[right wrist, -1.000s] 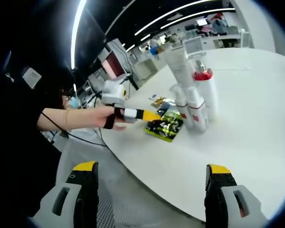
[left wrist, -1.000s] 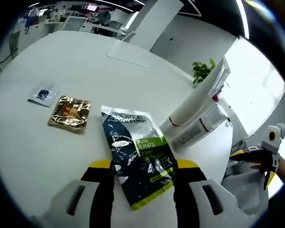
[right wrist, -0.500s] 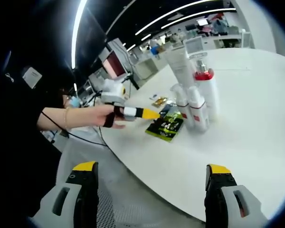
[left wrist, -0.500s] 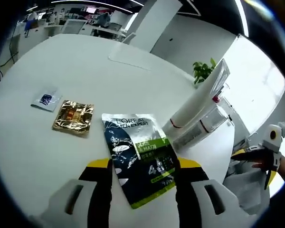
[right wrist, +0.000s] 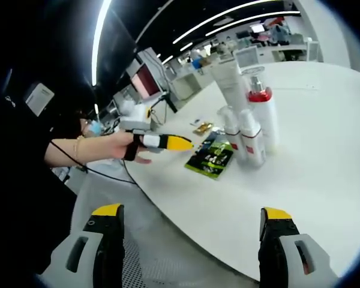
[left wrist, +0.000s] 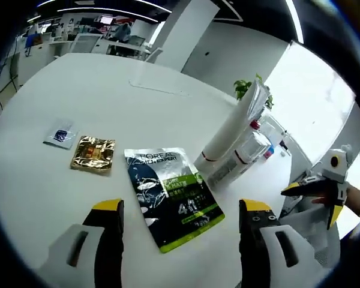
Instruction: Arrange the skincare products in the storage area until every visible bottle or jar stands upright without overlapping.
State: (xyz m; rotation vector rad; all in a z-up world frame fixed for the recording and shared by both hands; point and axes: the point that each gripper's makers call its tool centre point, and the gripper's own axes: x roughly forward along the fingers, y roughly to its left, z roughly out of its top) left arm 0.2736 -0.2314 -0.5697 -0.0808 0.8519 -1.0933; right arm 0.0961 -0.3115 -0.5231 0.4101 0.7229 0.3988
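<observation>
On the round white table (left wrist: 126, 84) a dark green-and-black foil sachet with white lettering (left wrist: 171, 195) lies flat, just beside a cluster of white bottles. That cluster is the landmark: a tall white tube with a flat crimped top (right wrist: 229, 78), a white pump bottle with a red collar (right wrist: 263, 117) and two smaller white bottles with red bands (right wrist: 245, 137) stand upright and close together, their sides apparently touching. On the far side of the sachet from the cluster lie a small gold foil sachet (left wrist: 93, 154) and, beyond it, a small pale packet with a blue mark (left wrist: 61, 135), both flat and apart from one another.

The bottles already stand, so the step in hand looks like tidying the flat sachets clear of the cluster. To do it well, I would approach the dark sachet low and from its free edge, slide it away from the bottles rather than lift it towards them, and keep the jaws from brushing the tall tube, which looks easiest to topple.

The left gripper (left wrist: 180, 210) hovers above the sachet with its yellow-tipped jaws spread wide, one on either side of it, gripping nothing and seemingly not touching it. The right gripper (right wrist: 189, 219) sits off the table edge, well apart from the cluster, jaws wide apart and empty.
</observation>
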